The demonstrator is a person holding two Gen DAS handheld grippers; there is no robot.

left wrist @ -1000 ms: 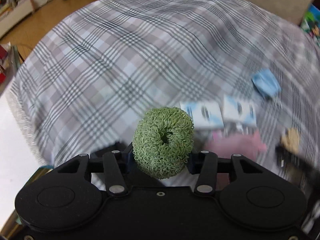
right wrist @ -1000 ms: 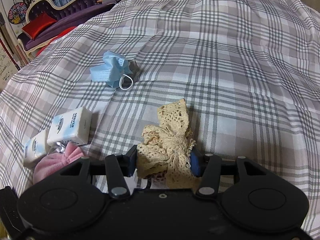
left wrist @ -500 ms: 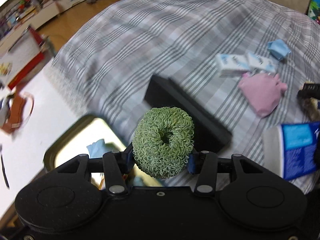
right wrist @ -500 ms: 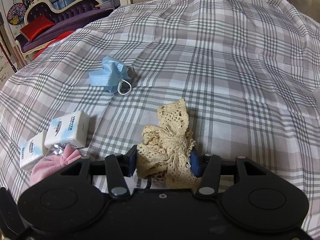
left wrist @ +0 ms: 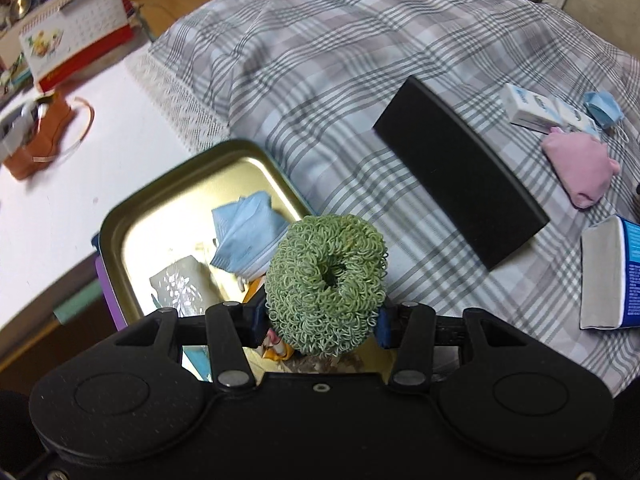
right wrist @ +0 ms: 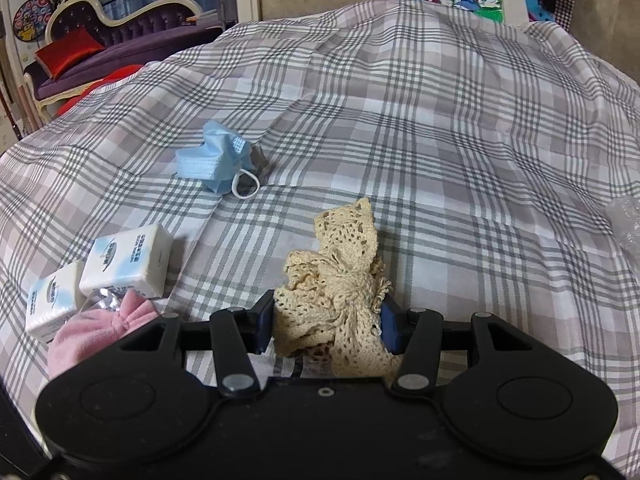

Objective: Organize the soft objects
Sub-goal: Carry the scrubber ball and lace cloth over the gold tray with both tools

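My left gripper (left wrist: 322, 322) is shut on a green curly scrunchie (left wrist: 326, 284) and holds it over the near right edge of a gold metal tin (left wrist: 120, 216). The tin holds a blue face mask (left wrist: 244, 232) and a grey packet (left wrist: 184, 284). My right gripper (right wrist: 328, 330) is shut on a cream lace bow (right wrist: 336, 292) just above the plaid bedcover (right wrist: 440, 140). A pink pouch (right wrist: 92, 332), two tissue packs (right wrist: 124, 266) and a crumpled blue mask (right wrist: 218, 162) lie on the cover to the left.
A black box lid (left wrist: 460, 164) lies on the bedcover right of the tin. A blue and grey pack (left wrist: 612, 276) lies at the right edge. A white table (left wrist: 80, 160) to the left holds a brown object (left wrist: 36, 136) and a calendar (left wrist: 72, 36).
My left gripper has swung left with the scrunchie, from over the bedcover to over the gold tin. My right gripper has risen slightly with the lace bow.
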